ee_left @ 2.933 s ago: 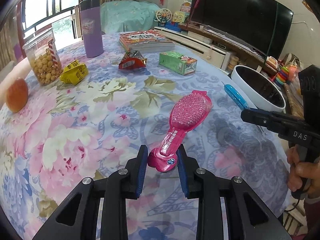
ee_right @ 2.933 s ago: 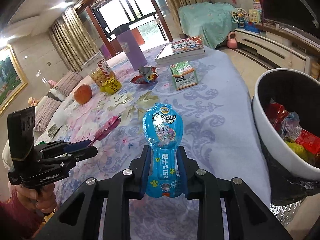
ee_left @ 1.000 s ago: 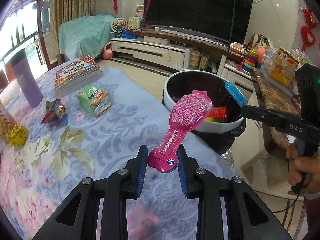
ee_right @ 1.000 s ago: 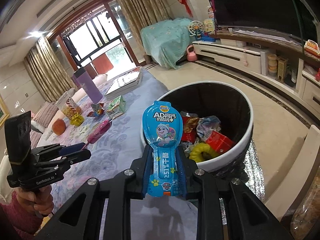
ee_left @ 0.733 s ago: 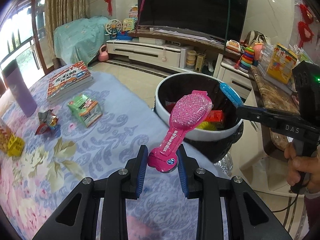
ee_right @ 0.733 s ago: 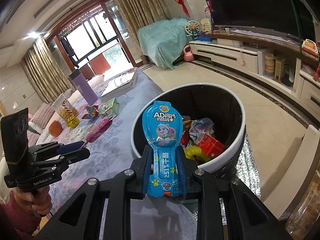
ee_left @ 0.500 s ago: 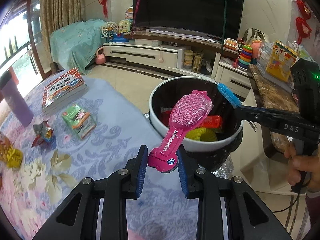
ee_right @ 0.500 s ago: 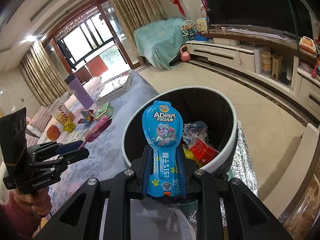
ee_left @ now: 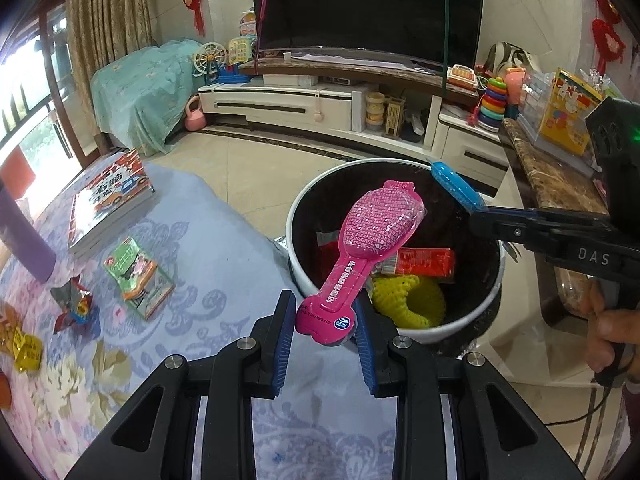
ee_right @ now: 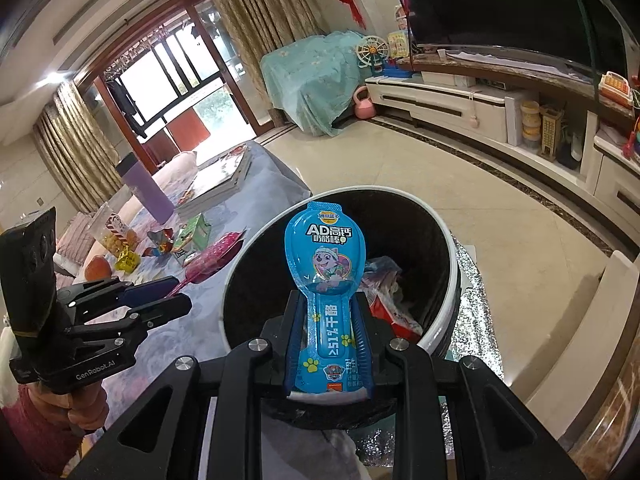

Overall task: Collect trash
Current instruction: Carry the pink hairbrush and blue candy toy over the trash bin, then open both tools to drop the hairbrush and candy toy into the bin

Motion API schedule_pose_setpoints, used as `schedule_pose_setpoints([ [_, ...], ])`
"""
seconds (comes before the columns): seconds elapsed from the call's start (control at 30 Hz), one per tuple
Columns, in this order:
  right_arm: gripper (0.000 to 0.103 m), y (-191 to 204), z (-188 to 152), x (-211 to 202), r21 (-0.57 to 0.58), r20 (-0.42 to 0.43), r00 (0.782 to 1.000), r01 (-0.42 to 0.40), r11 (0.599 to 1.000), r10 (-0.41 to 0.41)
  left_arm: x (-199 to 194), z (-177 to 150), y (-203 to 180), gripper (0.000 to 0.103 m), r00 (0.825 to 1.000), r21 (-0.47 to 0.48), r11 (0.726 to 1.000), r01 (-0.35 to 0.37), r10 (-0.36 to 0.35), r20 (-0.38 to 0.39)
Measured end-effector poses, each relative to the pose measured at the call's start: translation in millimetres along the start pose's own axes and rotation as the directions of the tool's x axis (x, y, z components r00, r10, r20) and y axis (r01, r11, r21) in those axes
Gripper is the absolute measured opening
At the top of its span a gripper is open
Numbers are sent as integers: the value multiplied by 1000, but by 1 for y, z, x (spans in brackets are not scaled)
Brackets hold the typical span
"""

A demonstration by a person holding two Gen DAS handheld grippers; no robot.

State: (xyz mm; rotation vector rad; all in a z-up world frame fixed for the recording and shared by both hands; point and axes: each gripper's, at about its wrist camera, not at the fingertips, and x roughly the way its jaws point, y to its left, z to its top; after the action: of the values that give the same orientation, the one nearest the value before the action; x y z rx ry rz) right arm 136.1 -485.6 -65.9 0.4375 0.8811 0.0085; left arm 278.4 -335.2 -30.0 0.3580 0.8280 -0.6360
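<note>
My left gripper (ee_left: 325, 322) is shut on a pink spoon-shaped wrapper (ee_left: 370, 240); its head hangs over the near rim of the white trash bin (ee_left: 304, 272). My right gripper (ee_right: 326, 340) is shut on a blue spoon-shaped wrapper (ee_right: 325, 256) held over the bin (ee_right: 450, 280). The bin holds red, yellow and other wrappers. In the left wrist view the right gripper (ee_left: 480, 210) reaches over the bin's far rim with the blue wrapper (ee_left: 454, 184). In the right wrist view the left gripper (ee_right: 176, 290) is left of the bin with the pink wrapper (ee_right: 212, 260).
On the floral tablecloth (ee_left: 208, 264) lie a green carton (ee_left: 138, 276), a crumpled foil wrapper (ee_left: 74, 308), a yellow wrapper (ee_left: 26, 350), books (ee_left: 110, 200) and a purple tumbler (ee_left: 22, 240). A TV stand (ee_left: 312, 106) and a marble counter (ee_left: 556, 176) stand beyond the bin.
Both grippers have moved from over the table to over the bin, each still holding its wrapper. The bin now sits closer and more central in both views.
</note>
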Motion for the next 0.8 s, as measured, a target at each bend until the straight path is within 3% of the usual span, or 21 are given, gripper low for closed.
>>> schedule_pose_setpoints([
  [0.8, 24, -17, 14, 15, 15, -40, 999, 11, 1000, -10, 36, 26, -9, 28, 999, 12, 1000, -11, 12, -41],
])
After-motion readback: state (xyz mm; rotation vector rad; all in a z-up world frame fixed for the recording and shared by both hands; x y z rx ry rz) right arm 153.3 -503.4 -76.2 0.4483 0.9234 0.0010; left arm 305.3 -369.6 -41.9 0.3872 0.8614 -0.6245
